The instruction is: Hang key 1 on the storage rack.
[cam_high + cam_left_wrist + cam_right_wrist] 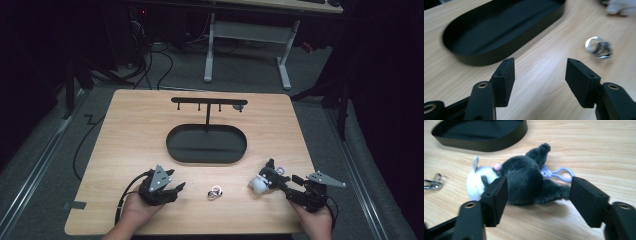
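Bare table (150, 135) flanks oval tray (206, 144); hook stand (209, 102) blocks behind.

perhaps cables (150, 65) under background desk (247, 30)

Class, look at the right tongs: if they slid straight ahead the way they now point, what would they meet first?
Most likely the plush toy: it lies on the table right ahead of the open right tongs, partly between the jaws already. The black tray lies further on.

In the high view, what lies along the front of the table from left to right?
Left gripper → small metal ring → plush toy → right gripper.
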### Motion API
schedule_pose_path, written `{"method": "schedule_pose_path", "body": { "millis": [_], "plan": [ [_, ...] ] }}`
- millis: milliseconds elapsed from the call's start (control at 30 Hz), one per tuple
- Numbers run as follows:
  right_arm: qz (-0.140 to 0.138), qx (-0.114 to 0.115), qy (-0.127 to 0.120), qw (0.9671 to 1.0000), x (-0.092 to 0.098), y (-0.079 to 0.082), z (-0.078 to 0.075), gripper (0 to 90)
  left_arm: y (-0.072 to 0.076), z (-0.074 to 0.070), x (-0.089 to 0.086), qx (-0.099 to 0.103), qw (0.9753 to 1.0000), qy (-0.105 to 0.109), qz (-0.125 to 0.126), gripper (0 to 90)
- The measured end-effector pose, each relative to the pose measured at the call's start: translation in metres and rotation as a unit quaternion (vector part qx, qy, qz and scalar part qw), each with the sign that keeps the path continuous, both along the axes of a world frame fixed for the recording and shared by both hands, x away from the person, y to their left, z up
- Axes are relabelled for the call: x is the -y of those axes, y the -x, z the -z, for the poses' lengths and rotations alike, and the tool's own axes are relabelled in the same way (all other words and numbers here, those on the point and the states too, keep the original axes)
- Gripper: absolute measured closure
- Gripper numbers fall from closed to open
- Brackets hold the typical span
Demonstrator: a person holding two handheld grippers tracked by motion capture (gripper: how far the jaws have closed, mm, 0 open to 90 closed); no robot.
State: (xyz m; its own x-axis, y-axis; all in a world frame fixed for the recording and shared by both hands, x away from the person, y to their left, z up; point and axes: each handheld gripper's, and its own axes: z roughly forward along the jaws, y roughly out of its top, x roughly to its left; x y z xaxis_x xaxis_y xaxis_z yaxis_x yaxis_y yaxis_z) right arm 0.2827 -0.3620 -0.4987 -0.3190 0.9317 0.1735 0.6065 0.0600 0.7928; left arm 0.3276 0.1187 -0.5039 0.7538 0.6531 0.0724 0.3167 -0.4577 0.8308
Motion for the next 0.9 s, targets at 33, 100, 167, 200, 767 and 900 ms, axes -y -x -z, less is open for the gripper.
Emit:
{"method": "schedule_pose_path", "body": {
  "millis": [33,100,167,200,767,900],
  "plan": [
    [0.001,0.002,0.013,0.9999,-0.001,0.003,0.000,36.5,-0.003,0.001,-0.006,-0.010,0.9999,0.008,-0.005,40.8],
    [0.000,0.009,0.028,0.9996,-0.002,0.006,-0.002,40.7,-0.006,0.003,-0.014,-0.022,0.9994,0.021,-0.016,40.3],
    [-0.001,0.005,0.054,0.9985,-0.004,0.009,-0.003,42.1,-0.005,0.004,-0.020,-0.021,0.9994,0.019,-0.020,40.3],
    [-0.005,0.005,0.068,0.9977,-0.005,0.009,-0.003,43.2,-0.005,0.004,-0.020,-0.021,0.9994,0.019,-0.020,40.5],
    [-0.014,-0.014,0.066,0.9977,-0.002,0.014,0.004,90.0,-0.007,0.009,-0.030,-0.023,0.9988,0.008,-0.041,40.1],
    [-0.017,-0.020,0.068,0.9973,-0.004,0.005,0.007,90.0,-0.003,0.009,-0.038,-0.023,0.9982,0.011,-0.054,40.1]
  ]
}}
